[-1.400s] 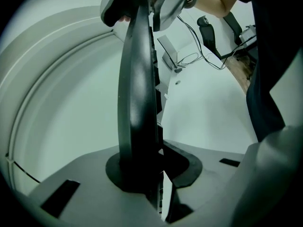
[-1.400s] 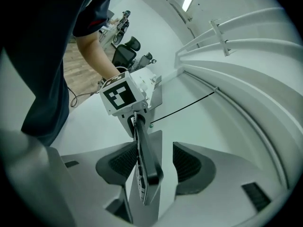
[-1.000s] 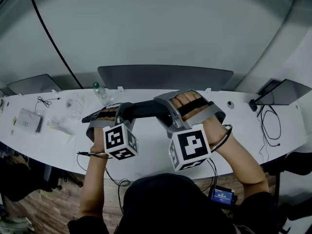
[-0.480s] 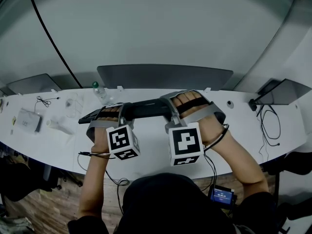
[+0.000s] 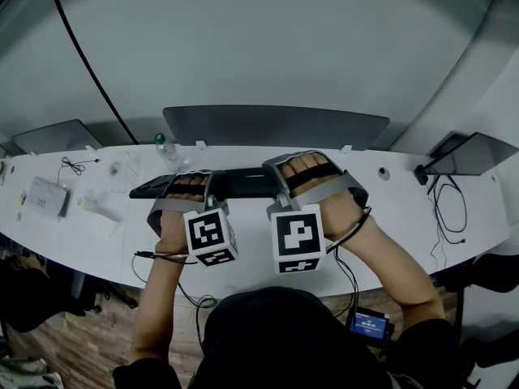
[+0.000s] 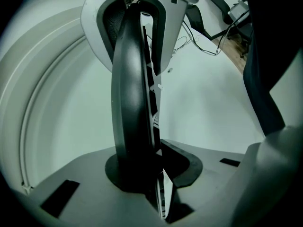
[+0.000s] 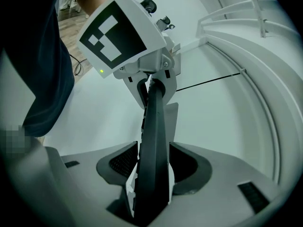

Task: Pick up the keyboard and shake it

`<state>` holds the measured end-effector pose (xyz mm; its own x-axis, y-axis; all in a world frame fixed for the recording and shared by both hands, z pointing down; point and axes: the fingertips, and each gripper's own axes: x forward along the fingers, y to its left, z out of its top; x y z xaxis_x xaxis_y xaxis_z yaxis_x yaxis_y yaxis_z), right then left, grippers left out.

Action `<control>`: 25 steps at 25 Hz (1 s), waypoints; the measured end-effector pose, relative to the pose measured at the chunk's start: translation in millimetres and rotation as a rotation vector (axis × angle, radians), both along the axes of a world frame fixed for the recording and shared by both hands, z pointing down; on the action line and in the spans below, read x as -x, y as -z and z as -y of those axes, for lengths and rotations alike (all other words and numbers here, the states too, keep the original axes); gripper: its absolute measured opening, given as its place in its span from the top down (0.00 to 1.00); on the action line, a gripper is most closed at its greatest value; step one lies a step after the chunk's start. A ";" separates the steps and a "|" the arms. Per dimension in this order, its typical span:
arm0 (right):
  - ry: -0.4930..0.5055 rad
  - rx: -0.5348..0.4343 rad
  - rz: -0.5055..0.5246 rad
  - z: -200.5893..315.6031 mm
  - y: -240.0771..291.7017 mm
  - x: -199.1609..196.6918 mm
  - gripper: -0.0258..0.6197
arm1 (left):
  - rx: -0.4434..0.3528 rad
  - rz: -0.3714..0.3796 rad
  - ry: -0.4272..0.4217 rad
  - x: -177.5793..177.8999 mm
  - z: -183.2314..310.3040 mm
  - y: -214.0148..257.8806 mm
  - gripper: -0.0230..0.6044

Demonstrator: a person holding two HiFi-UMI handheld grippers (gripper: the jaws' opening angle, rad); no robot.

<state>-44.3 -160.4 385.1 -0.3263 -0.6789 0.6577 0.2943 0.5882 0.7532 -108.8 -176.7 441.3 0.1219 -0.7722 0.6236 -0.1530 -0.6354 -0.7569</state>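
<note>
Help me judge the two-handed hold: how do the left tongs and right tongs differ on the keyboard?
The left tongs grip the keyboard inward of its left end, a stretch sticking out past them; the right tongs grip near its right end. The left marker cube sits askew; the right marker cube faces the head camera squarely. Both tongs are shut on the keyboard.

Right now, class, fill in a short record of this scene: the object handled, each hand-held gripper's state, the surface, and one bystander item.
Object: black keyboard, held across the view
Left hand-held gripper: shut on the keyboard, near its middle
Right hand-held gripper: shut on the keyboard, near its right end
Surface: white desk, under the keyboard
Bystander: water bottle, behind the keyboard's left part, untouched
</note>
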 end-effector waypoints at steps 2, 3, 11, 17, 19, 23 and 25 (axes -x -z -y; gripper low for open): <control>-0.005 -0.011 -0.016 2.3 -1.6 -0.8 0.62 | 0.004 0.009 0.002 0.3 -0.1 -0.2 0.82; -0.008 -0.014 -0.024 3.2 -2.8 -1.6 0.62 | 0.006 0.015 0.004 0.8 -0.4 -0.7 0.82; -0.073 -0.004 -0.087 3.6 -12.8 -1.3 0.62 | 0.049 0.051 0.023 -0.8 -1.3 -8.2 0.82; -0.079 -0.002 -0.118 6.1 -27.1 -3.7 0.63 | 0.070 0.051 0.020 -4.8 -2.4 -15.7 0.82; -0.080 -0.012 -0.122 8.3 -29.1 -4.8 0.63 | 0.073 0.055 0.019 -4.6 -3.5 -16.8 0.82; -0.080 -0.057 -0.149 16.7 -31.5 -9.9 0.63 | 0.076 0.059 0.018 -6.2 -5.0 -17.3 0.82; -0.079 -0.071 -0.154 20.1 -33.4 -11.9 0.63 | 0.077 0.057 0.017 -6.7 -5.5 -17.5 0.82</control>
